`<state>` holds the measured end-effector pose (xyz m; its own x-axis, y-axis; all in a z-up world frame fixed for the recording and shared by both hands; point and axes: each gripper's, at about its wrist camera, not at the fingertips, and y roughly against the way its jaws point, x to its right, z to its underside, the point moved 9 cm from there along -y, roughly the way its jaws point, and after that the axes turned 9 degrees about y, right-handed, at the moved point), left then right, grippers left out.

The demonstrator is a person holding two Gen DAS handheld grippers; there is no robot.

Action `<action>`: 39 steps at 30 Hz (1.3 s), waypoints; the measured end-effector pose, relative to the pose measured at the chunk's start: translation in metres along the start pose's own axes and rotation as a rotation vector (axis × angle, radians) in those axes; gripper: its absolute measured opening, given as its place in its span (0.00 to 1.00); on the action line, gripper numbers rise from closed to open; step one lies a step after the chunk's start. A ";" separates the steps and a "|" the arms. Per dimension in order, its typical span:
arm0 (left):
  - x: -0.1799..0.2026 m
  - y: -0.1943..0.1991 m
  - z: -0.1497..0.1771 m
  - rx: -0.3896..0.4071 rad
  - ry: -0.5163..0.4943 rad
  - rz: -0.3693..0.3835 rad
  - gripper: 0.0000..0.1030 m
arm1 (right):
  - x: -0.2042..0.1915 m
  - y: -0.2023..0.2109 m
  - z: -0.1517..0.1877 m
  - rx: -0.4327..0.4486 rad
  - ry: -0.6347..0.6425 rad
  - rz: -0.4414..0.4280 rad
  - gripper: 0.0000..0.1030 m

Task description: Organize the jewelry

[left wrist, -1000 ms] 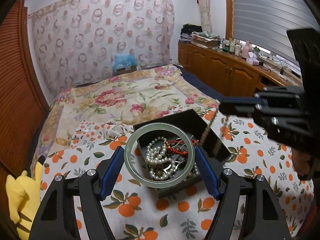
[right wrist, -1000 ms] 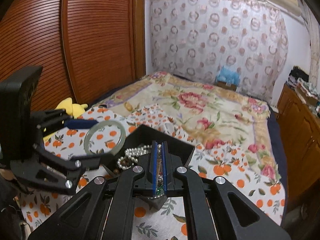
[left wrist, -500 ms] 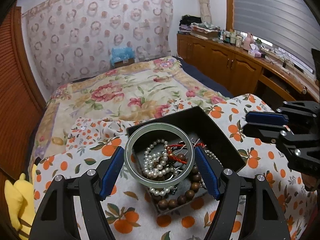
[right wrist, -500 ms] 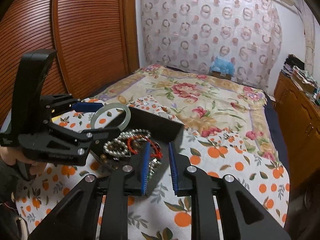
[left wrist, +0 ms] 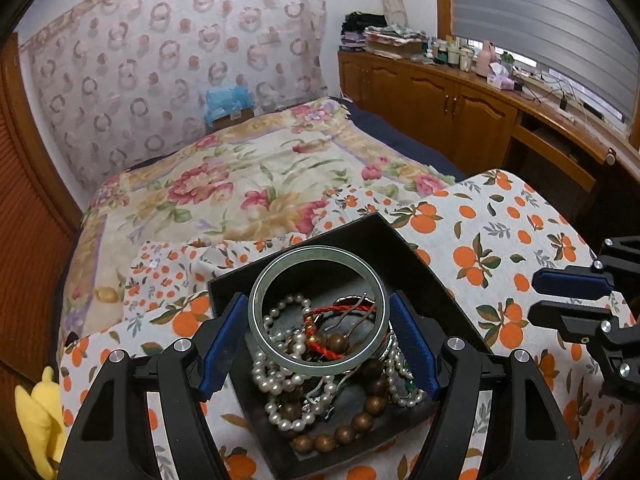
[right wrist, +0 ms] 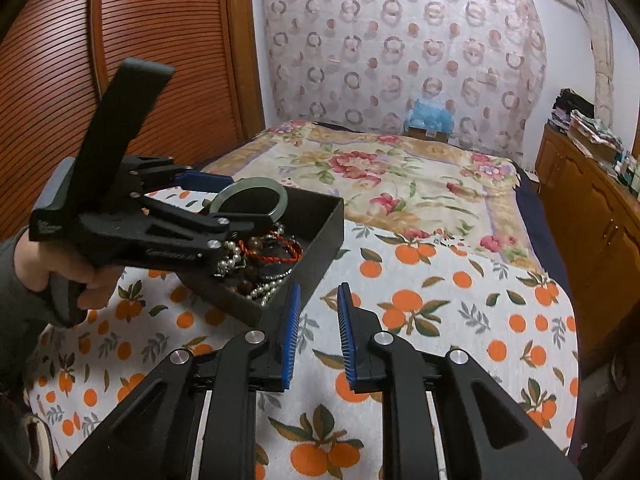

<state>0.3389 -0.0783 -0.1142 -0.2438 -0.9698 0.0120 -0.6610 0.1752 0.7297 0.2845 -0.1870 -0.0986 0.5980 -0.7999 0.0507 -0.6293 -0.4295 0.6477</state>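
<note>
My left gripper [left wrist: 318, 312] is shut on a pale green jade bangle [left wrist: 256, 322] and holds it just above the black jewelry box [left wrist: 404, 256]. The box holds pearl strands [left wrist: 280, 396], brown wooden beads [left wrist: 340, 434] and a red cord bracelet [left wrist: 320, 348]. In the right wrist view the bangle [right wrist: 282, 198] hangs over the box [right wrist: 320, 228], gripped by the left gripper [right wrist: 212, 192]. My right gripper [right wrist: 318, 300] is open and empty, to the right of the box over the orange-print cloth [right wrist: 440, 320]; it also shows at the right edge of the left wrist view [left wrist: 570, 296].
The box sits on an orange-print cloth [left wrist: 500, 240] spread over a bed with a floral quilt [left wrist: 260, 176]. A yellow plush toy [left wrist: 36, 416] lies at the left edge. Wooden cabinets [left wrist: 460, 108] run along the right, a wooden wardrobe [right wrist: 120, 60] along the left.
My right gripper has let go of the bead strand, opened, and drawn back right, away from the box. My left gripper still holds the bangle and has come closer over the box.
</note>
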 end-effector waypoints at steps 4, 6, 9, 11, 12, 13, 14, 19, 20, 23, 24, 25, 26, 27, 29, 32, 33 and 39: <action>0.003 -0.007 -0.001 -0.012 -0.009 -0.009 0.67 | 0.005 0.003 0.007 -0.001 -0.020 0.002 0.20; 0.002 -0.010 0.000 -0.017 -0.008 -0.012 0.67 | 0.006 0.003 0.010 -0.003 -0.027 0.003 0.20; 0.003 -0.010 -0.001 -0.018 -0.007 -0.011 0.67 | 0.005 0.003 0.014 -0.008 -0.032 0.002 0.20; 0.004 -0.010 -0.001 -0.016 -0.006 -0.007 0.67 | 0.005 0.003 0.016 -0.012 -0.034 0.001 0.20; 0.004 -0.009 -0.002 -0.009 -0.007 -0.008 0.67 | 0.005 0.002 0.018 -0.015 -0.036 0.001 0.20; 0.004 -0.008 -0.002 -0.002 -0.008 -0.008 0.67 | 0.005 0.002 0.019 -0.016 -0.036 0.001 0.20; 0.004 -0.006 -0.002 0.003 -0.008 -0.005 0.68 | 0.005 0.001 0.021 -0.018 -0.038 0.001 0.20; 0.008 0.007 0.001 0.026 -0.003 -0.001 0.69 | 0.000 0.004 0.026 -0.018 -0.044 -0.004 0.20; 0.007 0.013 0.003 0.039 0.002 0.003 0.69 | -0.002 0.006 0.027 -0.017 -0.044 -0.007 0.20; 0.008 0.029 0.009 0.063 0.017 0.020 0.69 | -0.009 0.012 0.030 -0.013 -0.036 -0.011 0.20; 0.009 0.035 0.012 0.073 0.022 0.029 0.69 | -0.010 0.013 0.031 -0.012 -0.033 -0.012 0.20; 0.011 0.041 0.014 0.082 0.023 0.037 0.69 | -0.014 0.016 0.032 -0.010 -0.029 -0.015 0.20; 0.012 0.048 0.017 0.092 0.021 0.043 0.69 | -0.017 0.018 0.033 -0.010 -0.026 -0.019 0.20; 0.013 0.054 0.020 0.102 0.020 0.048 0.69 | -0.020 0.019 0.034 -0.010 -0.024 -0.022 0.24; 0.014 0.066 0.027 0.116 0.029 0.063 0.70 | -0.026 0.023 0.037 -0.008 -0.020 -0.030 0.34; 0.014 0.077 0.039 0.121 0.041 0.084 0.71 | -0.038 0.025 0.043 -0.018 -0.006 -0.047 0.34; 0.014 0.079 0.043 0.120 0.046 0.084 0.72 | -0.041 0.026 0.046 -0.024 0.000 -0.051 0.34; 0.011 0.083 0.078 0.085 0.091 0.107 0.78 | -0.054 0.018 0.068 -0.077 0.023 -0.061 0.34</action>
<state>0.2262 -0.0608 -0.1073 -0.2532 -0.9555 0.1517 -0.6931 0.2886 0.6605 0.2076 -0.1797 -0.1414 0.6460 -0.7628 0.0265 -0.5518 -0.4427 0.7068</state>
